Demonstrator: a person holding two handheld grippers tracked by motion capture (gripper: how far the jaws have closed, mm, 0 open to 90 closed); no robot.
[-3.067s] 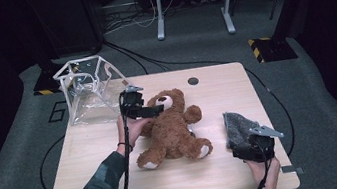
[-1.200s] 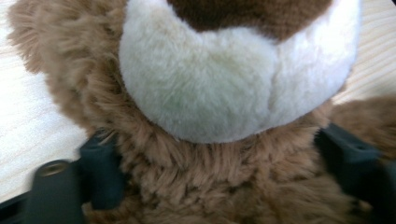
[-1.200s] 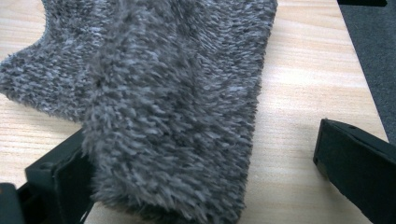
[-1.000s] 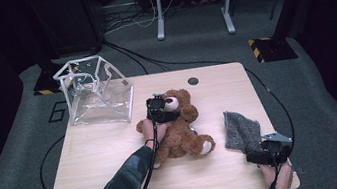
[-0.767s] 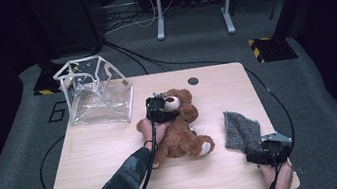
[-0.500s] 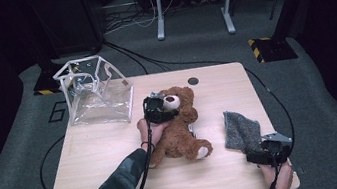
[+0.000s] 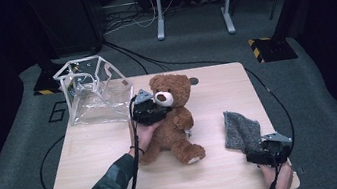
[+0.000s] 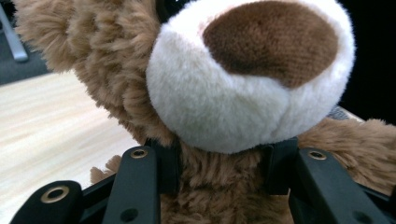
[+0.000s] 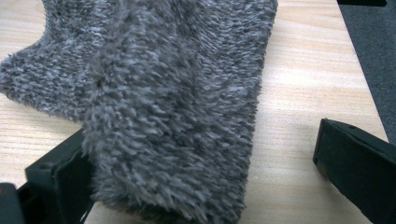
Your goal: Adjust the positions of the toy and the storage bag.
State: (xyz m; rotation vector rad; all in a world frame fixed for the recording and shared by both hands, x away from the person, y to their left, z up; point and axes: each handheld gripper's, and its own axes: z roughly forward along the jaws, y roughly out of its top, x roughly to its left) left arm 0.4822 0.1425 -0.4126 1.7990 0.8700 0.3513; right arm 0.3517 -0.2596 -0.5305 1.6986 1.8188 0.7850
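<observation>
My left gripper [image 7: 151, 111] has just been closing and clamps the brown plush teddy bear's [image 7: 172, 119] neck. My right gripper [image 7: 268, 153] gapes wide, its jaws either side of the grey fuzzy knitted cloth [image 7: 241, 130], not pinching it.

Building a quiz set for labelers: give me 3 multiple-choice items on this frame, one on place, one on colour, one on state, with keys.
1. Where does the clear plastic bag stand?
A. far left of the table
B. near right corner
C. on the floor

2. What colour is the fuzzy cloth by the right hand-held gripper?
A. red
B. grey
C. white

3. What is the left hand-held gripper doing?
A. resting open on the table
B. holding the cloth
C. gripping the teddy bear at the neck

Key: 1 A, the high view shows it at the table's far left. 2 B, grey pile in both views. 3 C, the jaws press the fur just under the muzzle.
</observation>
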